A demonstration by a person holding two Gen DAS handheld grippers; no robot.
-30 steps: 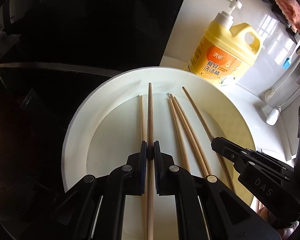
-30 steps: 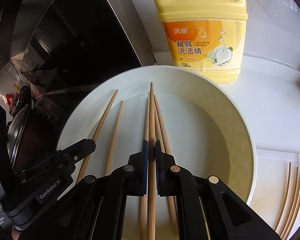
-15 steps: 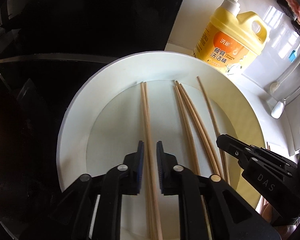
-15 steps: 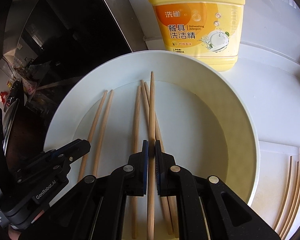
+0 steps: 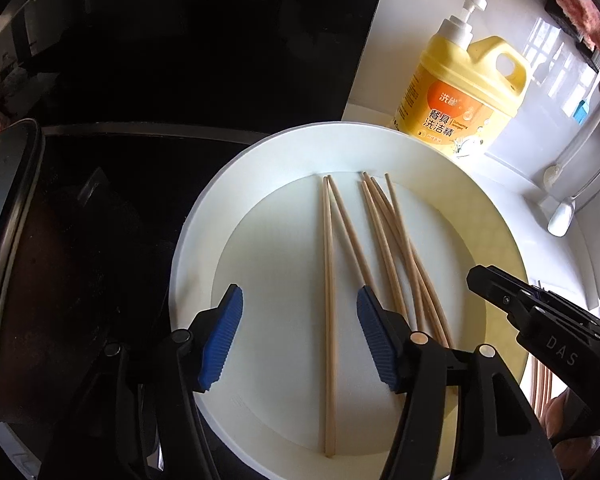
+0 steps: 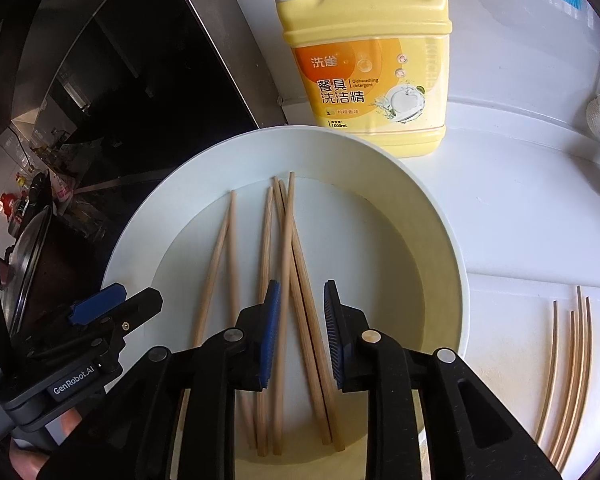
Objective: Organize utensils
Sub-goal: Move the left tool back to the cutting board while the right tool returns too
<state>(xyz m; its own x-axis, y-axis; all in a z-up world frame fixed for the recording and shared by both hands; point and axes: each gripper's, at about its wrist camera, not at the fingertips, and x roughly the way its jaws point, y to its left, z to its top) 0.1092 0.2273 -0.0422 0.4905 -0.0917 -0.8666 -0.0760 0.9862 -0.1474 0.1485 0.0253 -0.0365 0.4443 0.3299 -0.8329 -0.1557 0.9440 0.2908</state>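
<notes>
A large white plate (image 5: 196,248) (image 6: 448,248) holds several wooden chopsticks. In the left wrist view, a pair of chopsticks (image 5: 329,280) lies on the plate between the jaws of my left gripper (image 5: 298,338). Those jaws are wide and still opening, and the blue pads touch nothing. A crossed bundle of chopsticks (image 5: 396,264) lies further right. My right gripper (image 6: 302,332) hovers over the bundle (image 6: 286,264). Its jaws are opening, and chopsticks lie loose between the pads. Each gripper also shows in the other's view: the right gripper (image 5: 500,294) and the left gripper (image 6: 134,296).
A yellow detergent bottle (image 6: 376,64) (image 5: 460,96) stands just behind the plate. Several more chopsticks (image 6: 572,360) lie on the white counter to the right. A dark stove and a pan lid (image 5: 8,240) are to the left. Spoons (image 5: 560,212) hang at the far right.
The left gripper let go of its chopstick, which now lies on the plate, and spread wide. The right gripper set its chopstick down among the others and has parted its jaws.
</notes>
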